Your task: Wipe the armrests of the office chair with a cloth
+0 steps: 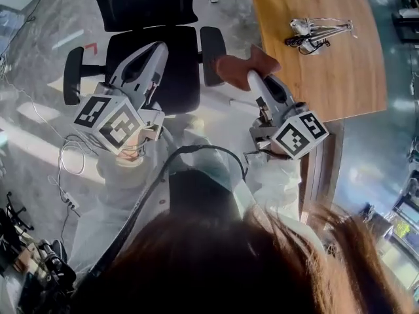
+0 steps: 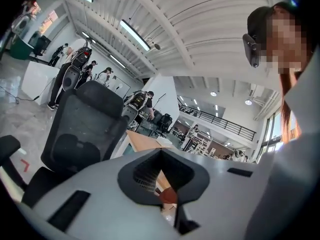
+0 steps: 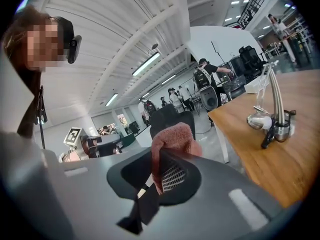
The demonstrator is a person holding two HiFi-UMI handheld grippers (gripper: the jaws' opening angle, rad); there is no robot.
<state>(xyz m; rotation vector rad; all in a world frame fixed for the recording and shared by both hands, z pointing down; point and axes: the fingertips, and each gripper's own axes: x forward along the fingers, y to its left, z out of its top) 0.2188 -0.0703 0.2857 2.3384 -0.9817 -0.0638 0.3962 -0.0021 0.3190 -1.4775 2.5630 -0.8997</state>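
A black office chair [image 1: 173, 67] stands ahead of me, with its left armrest [image 1: 72, 76] and right armrest [image 1: 213, 54] both in sight. My right gripper [image 1: 252, 77] is shut on a reddish-brown cloth [image 1: 239, 67]. The cloth hangs just right of the right armrest, and its edge overlaps the pad; whether they touch I cannot tell. In the right gripper view the cloth [image 3: 172, 136] bulges up from the jaws of the right gripper [image 3: 157, 159]. My left gripper [image 1: 159, 50] hovers over the seat, shut and holding nothing. The left gripper view shows the chair's backrest [image 2: 87, 129].
A wooden table [image 1: 327, 77] runs along the right, close to the chair. On it lies a metal tool with cables [image 1: 317, 31], seen also in the right gripper view as a metal tool [image 3: 270, 119]. White cables [image 1: 72, 169] trail on the floor at left.
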